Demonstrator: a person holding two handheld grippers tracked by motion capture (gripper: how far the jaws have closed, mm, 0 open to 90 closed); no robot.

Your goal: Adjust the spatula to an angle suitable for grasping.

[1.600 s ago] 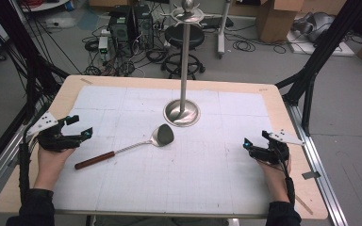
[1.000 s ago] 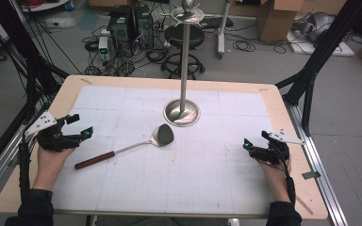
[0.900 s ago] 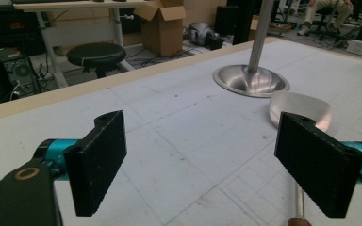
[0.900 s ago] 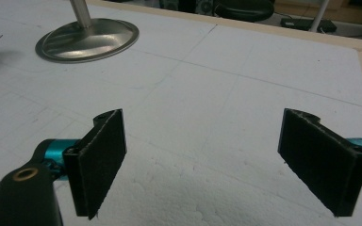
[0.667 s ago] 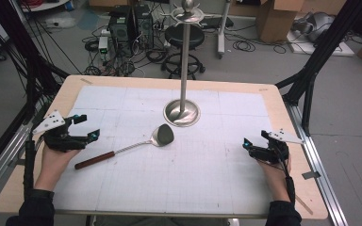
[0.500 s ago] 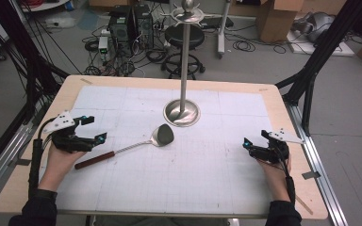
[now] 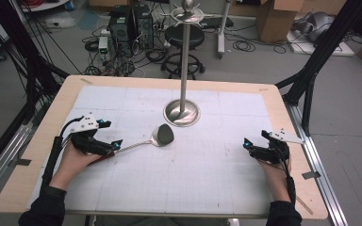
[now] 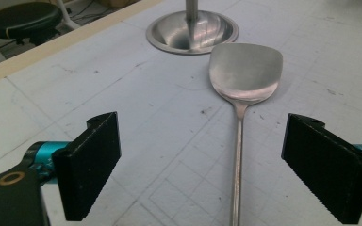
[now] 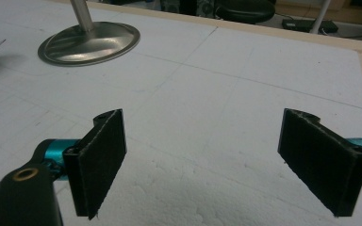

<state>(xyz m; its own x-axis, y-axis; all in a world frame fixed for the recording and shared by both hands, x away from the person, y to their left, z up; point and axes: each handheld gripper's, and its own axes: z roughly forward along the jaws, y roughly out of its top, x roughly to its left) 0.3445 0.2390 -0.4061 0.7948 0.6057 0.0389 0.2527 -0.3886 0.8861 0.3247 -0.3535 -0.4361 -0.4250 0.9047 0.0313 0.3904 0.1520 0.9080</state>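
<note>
— Where is your left gripper (image 7: 107, 141)?

— Over the spatula (image 7: 141, 143) handle at the left of the tabletop (image 7: 226, 188). Your jaws are spread wide, one on each side of the steel shaft, not touching it.

— And the spatula itself?

— It lies flat on the white mat (image 7: 202, 174). In your left gripper view its blade (image 8: 245, 70) points toward the stand (image 7: 183, 70) and sits just beside the round base (image 8: 192, 33), with a slim gap between them.

— Your right gripper (image 7: 257, 149)?

— Low over the mat near the right edge, well apart from the spatula. Its jaws are spread too, with bare mat between them.
</note>
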